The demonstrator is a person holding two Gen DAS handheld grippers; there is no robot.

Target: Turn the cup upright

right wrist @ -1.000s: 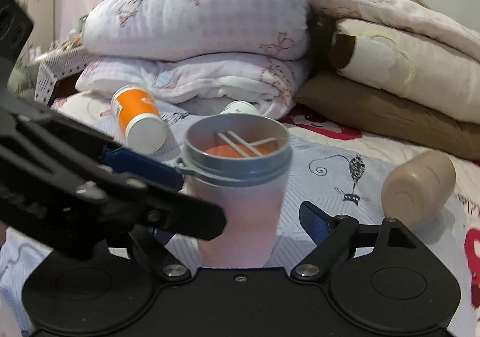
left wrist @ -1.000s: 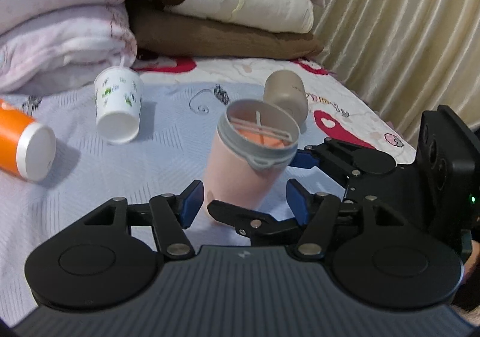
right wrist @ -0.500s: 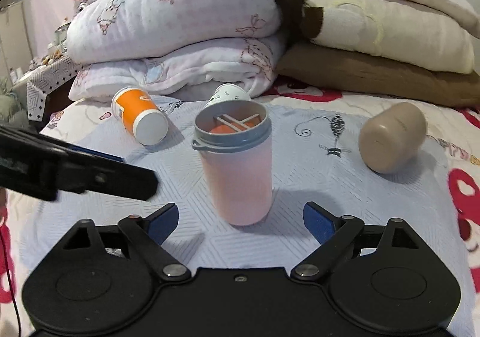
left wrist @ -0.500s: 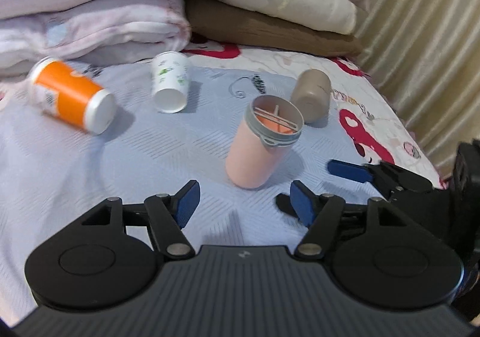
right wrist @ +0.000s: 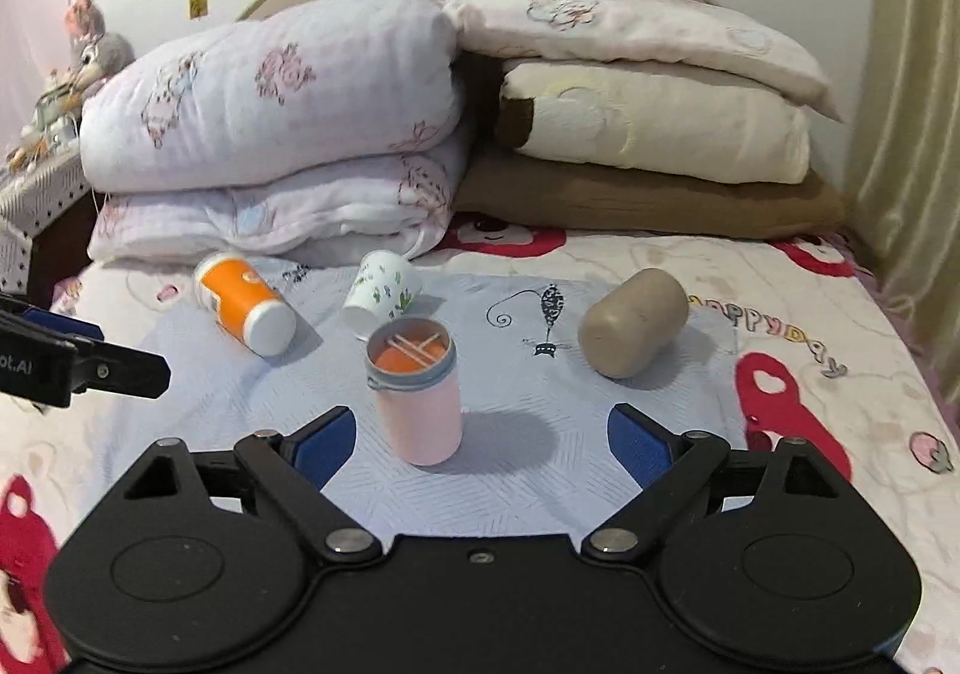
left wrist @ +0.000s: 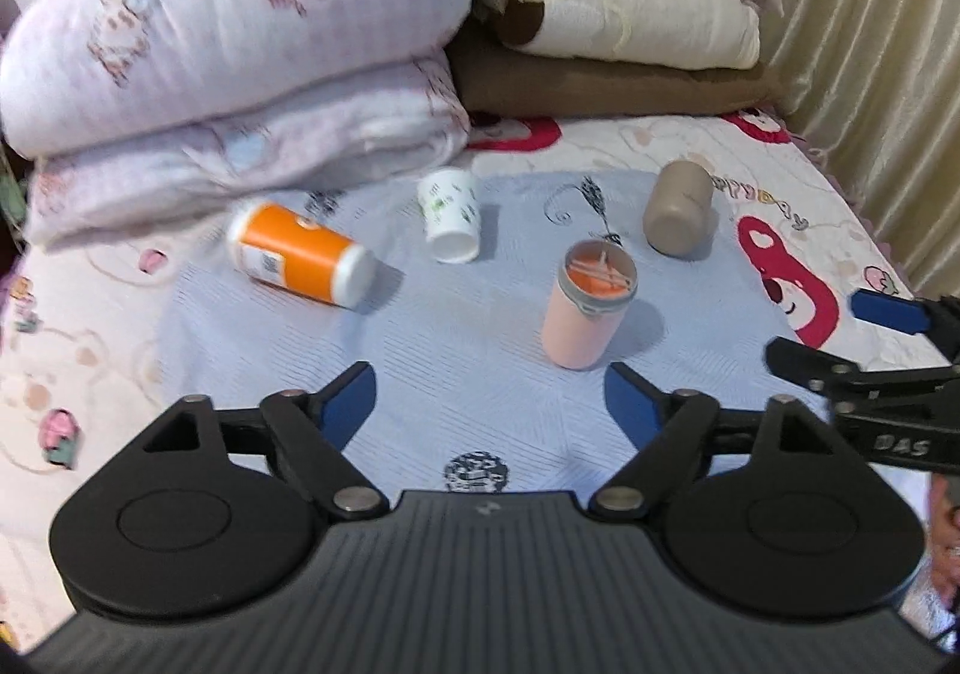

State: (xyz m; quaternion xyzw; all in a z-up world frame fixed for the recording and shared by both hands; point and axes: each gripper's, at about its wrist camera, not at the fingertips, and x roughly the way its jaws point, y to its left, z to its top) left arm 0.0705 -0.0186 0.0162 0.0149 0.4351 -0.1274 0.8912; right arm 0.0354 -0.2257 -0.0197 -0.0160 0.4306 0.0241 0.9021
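pink cup (right wrist: 420,398) upright, mid blue mat (right wrist: 540,494) on the bed | left gripper (left wrist: 489,404) fingers spread, empty | right gripper (right wrist: 480,440) spread, empty | flip seemingly done; orange (right wrist: 246,305), white (right wrist: 384,293), tan (right wrist: 633,323) cups lie toppled near mat's far edge, possibly left

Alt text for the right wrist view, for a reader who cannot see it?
A pink cup stands upright on a blue mat, just beyond the open right gripper. Behind it an orange cup, a white patterned cup and a tan cup lie on their sides.
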